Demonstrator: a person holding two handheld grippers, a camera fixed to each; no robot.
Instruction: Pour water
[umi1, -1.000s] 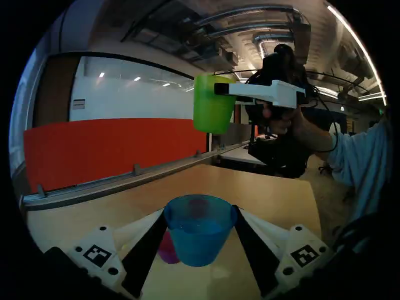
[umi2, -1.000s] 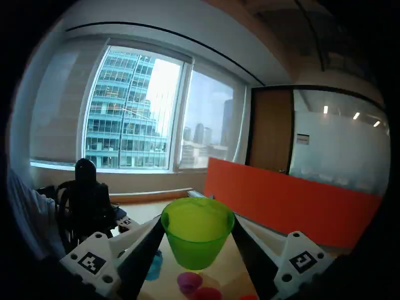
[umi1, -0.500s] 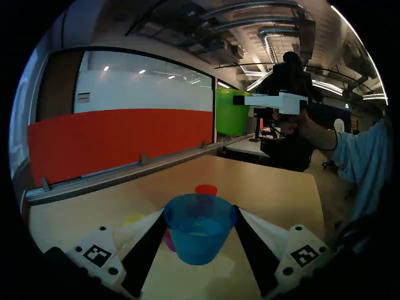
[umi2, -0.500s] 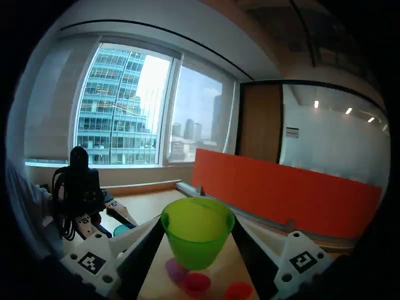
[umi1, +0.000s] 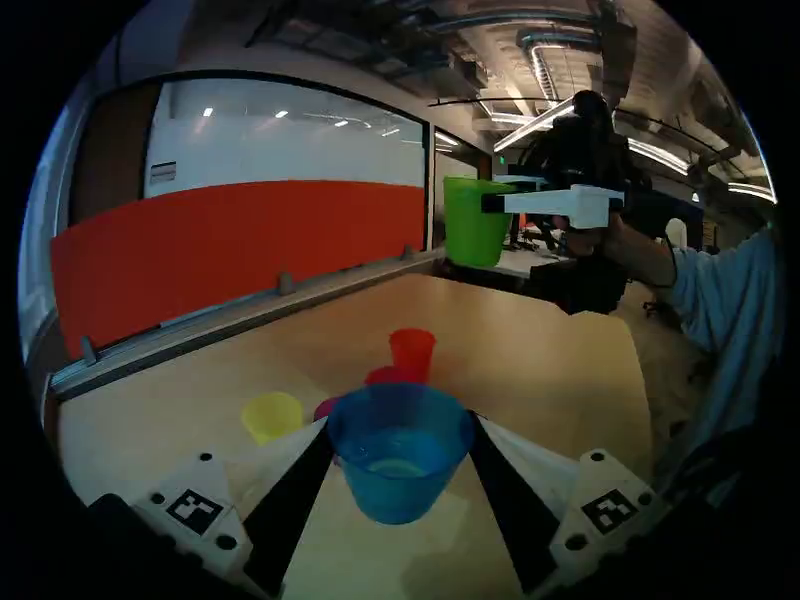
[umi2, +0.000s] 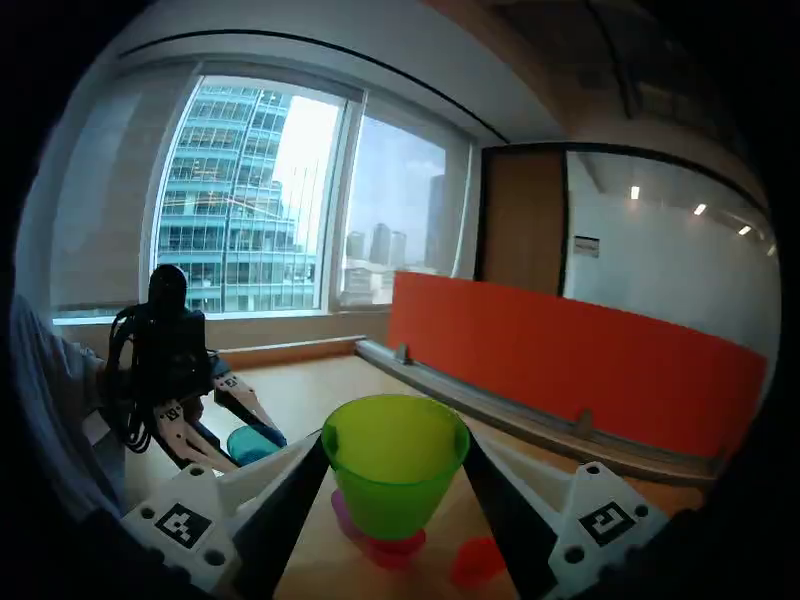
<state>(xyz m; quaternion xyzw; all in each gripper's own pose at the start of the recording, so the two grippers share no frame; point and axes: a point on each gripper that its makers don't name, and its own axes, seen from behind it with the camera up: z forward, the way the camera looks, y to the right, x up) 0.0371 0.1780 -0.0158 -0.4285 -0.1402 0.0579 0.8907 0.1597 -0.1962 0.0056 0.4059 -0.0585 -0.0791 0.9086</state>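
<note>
Left gripper view: looked along the left gripper (umi1: 400, 455), black fingers (umi1: 300, 490) clenched on either side of a blue cup (umi1: 400, 495). Held it upright, long axis vertical, open mouth pointing up, with some clear water (umi1: 397, 466) low inside. Carried it above the pale wooden tabletop (umi1: 540, 370), clear of the surface. Saw just past its rim a red cup (umi1: 412, 350) standing upright, a pink cup (umi1: 325, 408) peeping out at the rim's left, and a yellow cup (umi1: 272, 415) farther left, all three on the tabletop. Saw well apart, up and to the right, the right gripper (umi1: 475, 205) clasping a green cup (umi1: 470, 238) in the air past the tabletop's far edge, likewise upright with its mouth up, backed by a hand (umi1: 595, 235) and a pale sleeve (umi1: 725, 300). Noted an orange partition (umi1: 240, 240) along the tabletop's left side.

Right gripper view: looked along its own fingers (umi2: 290, 500), pressed on both sides of the green cup, axis vertical, mouth up; could not tell whether anything lay inside. Saw the pink cup partly hidden beneath its base and the red cup just to the right. Saw the left gripper off to the left with the blue cup upright in its grasp, before a wide window (umi2: 260, 200).
</note>
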